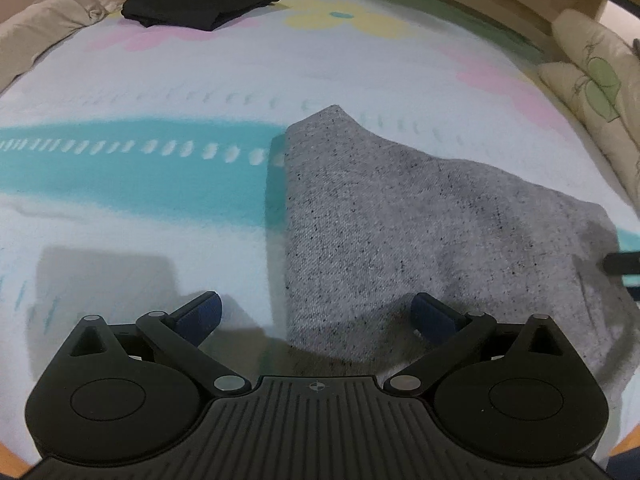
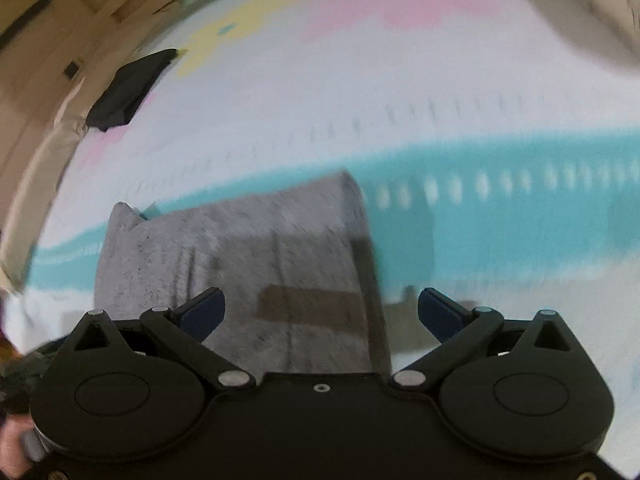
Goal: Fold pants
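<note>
Grey speckled pants lie folded into a compact shape on the patterned bedsheet. My left gripper hovers open over their near left edge, fingers spread wide with nothing between them. In the right wrist view the same grey pants lie just ahead, blurred by motion. The right gripper is open above their near edge and holds nothing. A dark part of the other gripper shows at the right border of the left wrist view.
A folded black garment rests at the far side of the bed, also seen as the black garment in the right wrist view. Beige bedding lies at far left, and a cream pillow with green print at right.
</note>
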Demonstrator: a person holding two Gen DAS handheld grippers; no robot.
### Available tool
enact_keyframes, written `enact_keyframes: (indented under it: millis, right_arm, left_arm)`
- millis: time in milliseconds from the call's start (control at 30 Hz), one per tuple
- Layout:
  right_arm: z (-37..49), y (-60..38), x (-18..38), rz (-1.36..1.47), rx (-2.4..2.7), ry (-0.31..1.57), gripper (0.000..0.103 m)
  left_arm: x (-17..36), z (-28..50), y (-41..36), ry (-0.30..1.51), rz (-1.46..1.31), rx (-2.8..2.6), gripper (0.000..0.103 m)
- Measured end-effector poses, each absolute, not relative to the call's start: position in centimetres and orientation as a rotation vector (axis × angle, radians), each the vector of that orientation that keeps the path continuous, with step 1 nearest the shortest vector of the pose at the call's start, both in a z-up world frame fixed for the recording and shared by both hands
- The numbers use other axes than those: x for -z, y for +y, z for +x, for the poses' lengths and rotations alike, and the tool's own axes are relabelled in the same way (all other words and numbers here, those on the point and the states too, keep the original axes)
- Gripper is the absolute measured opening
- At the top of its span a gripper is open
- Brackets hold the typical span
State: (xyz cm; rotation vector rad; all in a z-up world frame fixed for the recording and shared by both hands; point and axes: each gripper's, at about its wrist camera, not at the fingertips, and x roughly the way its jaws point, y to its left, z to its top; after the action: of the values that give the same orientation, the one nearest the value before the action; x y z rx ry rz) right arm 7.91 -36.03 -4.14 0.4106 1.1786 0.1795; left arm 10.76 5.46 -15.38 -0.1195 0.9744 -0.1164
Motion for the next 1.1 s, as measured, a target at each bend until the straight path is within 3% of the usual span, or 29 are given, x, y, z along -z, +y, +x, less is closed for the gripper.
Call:
enact_keyframes:
  millis: [533, 700, 967, 1100]
  right_arm:
    - [8.3, -38.7, 7.9, 0.789, -0.478, 1.103, 0.103]
    - [8.8, -35.6, 7.3, 0.643, -0.499, 1.109, 0.103]
    - [9.1, -36.9, 7.9, 0.723, -0.494, 1.113, 0.103]
    - [8.8, -35.5, 7.2, 0.635, -0.472, 1.111, 0.103]
  left_arm:
    - [15.9, 12.9, 2.7, 0.927, -0.078, 0.273, 0.103]
    - [16.1, 13.2, 2.1, 0.935, -0.046, 0.302, 0.103]
    - [16.4, 12.7, 2.4, 0.923, -0.047, 0.312, 0.103]
    - [16.1, 13.3, 1.9, 0.944, -0.026, 0.298, 0.102]
